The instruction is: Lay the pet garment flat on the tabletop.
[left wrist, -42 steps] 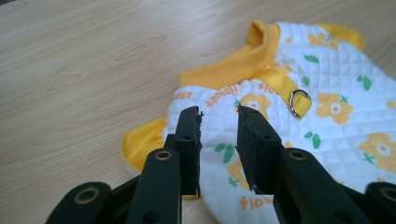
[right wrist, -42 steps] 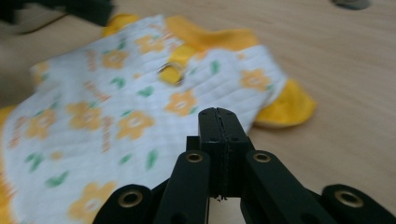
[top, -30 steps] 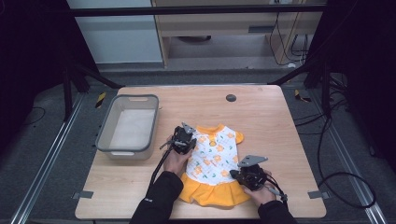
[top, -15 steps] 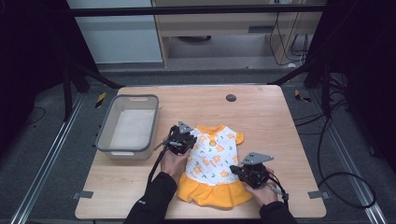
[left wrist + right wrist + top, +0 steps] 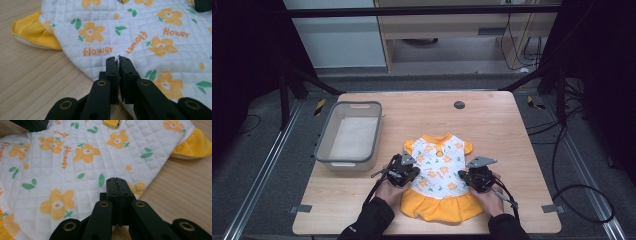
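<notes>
I've got the dress [image 5: 439, 175] flat on the table [image 5: 492, 125], near the front edge, centre-right, neck end away from me, orange skirt toward me. White quilted top w/ orange flowers, green leaves and "flower" printed on it; orange sleeves and collar.

L gripper [image 5: 403, 170] is at the dress's left side, about waist level. In the left gripper view its jaws are pressed together w/ the white edge of the dress pinched between them [image 5: 118, 60]; fabric runs up and right from the tips, bare wood to the left, orange sleeve [image 5: 32, 31] further off.

R gripper [image 5: 477, 177] is at the dress's right side, same level. In the right gripper view the jaws are closed tight [image 5: 117, 181] on the white edge; a bit of cloth shows below them. Wood on the right, other sleeve [image 5: 193, 143] top right. Orange strap w/ metal ring [image 5: 111, 122] at the top edge.

Grey bin [image 5: 349, 135] sits on the table's left side, apart from the dress. Small dark disc [image 5: 459, 104] on the far part of the table.
</notes>
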`<state>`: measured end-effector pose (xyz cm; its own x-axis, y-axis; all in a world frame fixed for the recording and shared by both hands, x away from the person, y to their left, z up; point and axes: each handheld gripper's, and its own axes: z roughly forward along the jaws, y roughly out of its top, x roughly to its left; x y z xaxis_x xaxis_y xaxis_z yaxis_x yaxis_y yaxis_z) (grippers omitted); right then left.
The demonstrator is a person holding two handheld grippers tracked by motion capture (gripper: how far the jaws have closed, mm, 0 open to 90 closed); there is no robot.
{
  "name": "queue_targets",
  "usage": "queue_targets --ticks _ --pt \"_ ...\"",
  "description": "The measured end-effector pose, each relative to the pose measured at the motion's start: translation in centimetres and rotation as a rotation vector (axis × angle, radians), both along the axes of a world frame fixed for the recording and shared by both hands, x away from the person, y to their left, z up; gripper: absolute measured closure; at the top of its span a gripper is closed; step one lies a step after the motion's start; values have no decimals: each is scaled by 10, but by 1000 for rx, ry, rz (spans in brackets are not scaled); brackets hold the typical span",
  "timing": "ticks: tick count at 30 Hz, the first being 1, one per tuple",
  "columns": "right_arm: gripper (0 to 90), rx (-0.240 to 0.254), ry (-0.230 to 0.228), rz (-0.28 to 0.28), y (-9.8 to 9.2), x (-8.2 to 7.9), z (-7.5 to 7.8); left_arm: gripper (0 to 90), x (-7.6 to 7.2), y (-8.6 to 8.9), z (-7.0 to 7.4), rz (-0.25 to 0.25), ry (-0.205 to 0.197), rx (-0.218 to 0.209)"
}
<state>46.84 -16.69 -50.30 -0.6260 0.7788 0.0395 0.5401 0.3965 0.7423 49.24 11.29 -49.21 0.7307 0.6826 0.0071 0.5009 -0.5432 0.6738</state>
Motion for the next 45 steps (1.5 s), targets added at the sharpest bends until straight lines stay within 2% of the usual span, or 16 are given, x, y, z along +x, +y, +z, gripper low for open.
queue_targets --ticks 3,6,9,11,14,16,18,24,26,29,32,35,37,40,41,45 --pt "900 -3 2 -11 -1 0 1 855 -5 -2 2 -4 -21 14" --pt "900 -3 -4 -15 -3 -1 0 816 -15 -3 9 -13 -27 -23" --pt "900 -3 0 -14 -3 -3 1 794 -33 -3 18 -47 -48 -35" --pt "900 2 -2 -12 -3 -3 0 792 -44 -2 15 -58 -35 -18" --pt "900 2 -4 -13 -2 -3 0 793 -51 -1 5 -71 -2 25" --pt "900 -5 -12 -15 -2 -4 0 794 -53 1 2 -76 1 28" --pt "900 -5 -16 -16 -2 -5 -1 796 -54 1 3 -74 21 31" --pt "900 11 5 -14 -1 -4 2 796 -61 4 4 -97 9 54" --pt "900 43 -54 -10 -2 4 12 797 -60 5 4 -98 19 43" --pt "900 91 -89 -25 -2 26 19 801 -59 5 4 -98 26 39" --pt "900 87 -70 -25 6 52 11 801 -60 5 3 -98 15 42" --pt "900 82 -59 -39 12 67 1 801 -61 5 3 -98 5 44" --pt "900 56 -55 -50 12 71 -5 802 -61 5 3 -99 5 44" --pt "900 48 -58 -71 12 70 -5 803 -61 5 3 -100 7 48" --pt "900 22 -74 -85 12 68 -5 803 -61 5 3 -100 3 52" --pt "900 0 -87 -139 9 65 -6 805 -62 4 4 -99 -15 74"
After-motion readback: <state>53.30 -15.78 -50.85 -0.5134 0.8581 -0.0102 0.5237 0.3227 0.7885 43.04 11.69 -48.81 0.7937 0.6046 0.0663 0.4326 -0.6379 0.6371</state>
